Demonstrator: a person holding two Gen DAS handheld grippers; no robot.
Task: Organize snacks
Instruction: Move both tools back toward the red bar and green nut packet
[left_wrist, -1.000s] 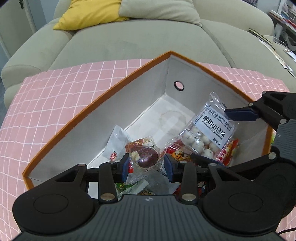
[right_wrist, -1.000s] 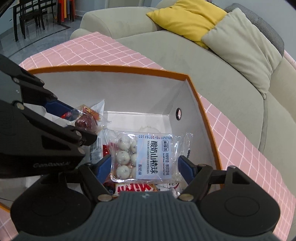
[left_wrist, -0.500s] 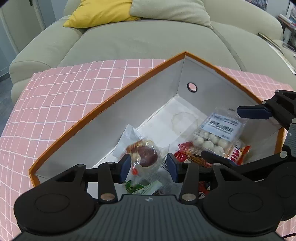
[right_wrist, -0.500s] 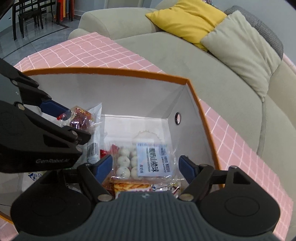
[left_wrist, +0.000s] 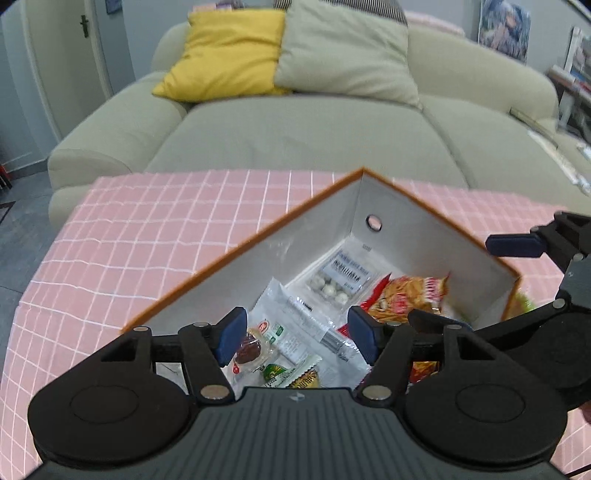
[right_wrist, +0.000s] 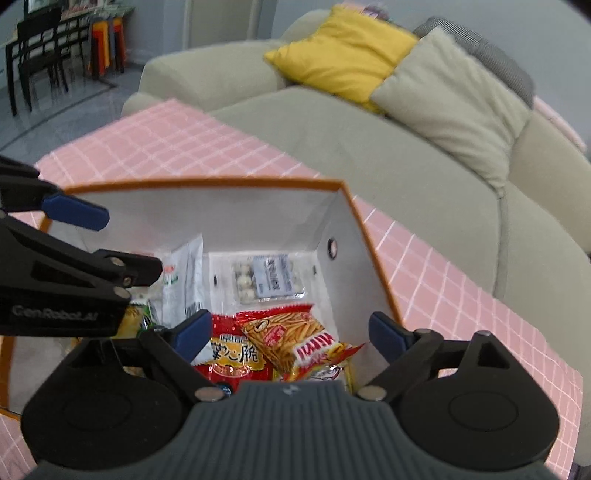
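- While both tools hang over the box, left gripper (left_wrist: 293, 338) has its jaws apart and holds nothing; right gripper (right_wrist: 290, 338) likewise spread, empty.
- Directly below the left gripper: a clear packet with a dark red fruit (left_wrist: 251, 349), lying in the near corner of the orange-rimmed box (left_wrist: 236, 247), beside a green-printed sachet (left_wrist: 277, 371).
- Under the right gripper: a red packet of stick snacks (right_wrist: 291, 341) overlapping a second red bag (right_wrist: 229, 356); both rest loose on the pile, slightly tilted.
- Long white wrapper (right_wrist: 184, 280) lies along the left side of the floor.
- Farthest in, near the corner with the round hole: clear tray-pack of white balls (right_wrist: 267, 277), flat on the box floor, label up, apart from the red bags.
- Beyond the box: pink checked tablecloth (left_wrist: 147, 229), then the sofa (left_wrist: 295, 136) with a yellow cushion (left_wrist: 221, 55).
- Risk, as judged: the two grippers sit close over one small box; a careless move could knock one against the other or catch the rim and shift the box.
- Risk: slick film wrappers overlap, so a grab into the pile may pinch two packets or slip off.
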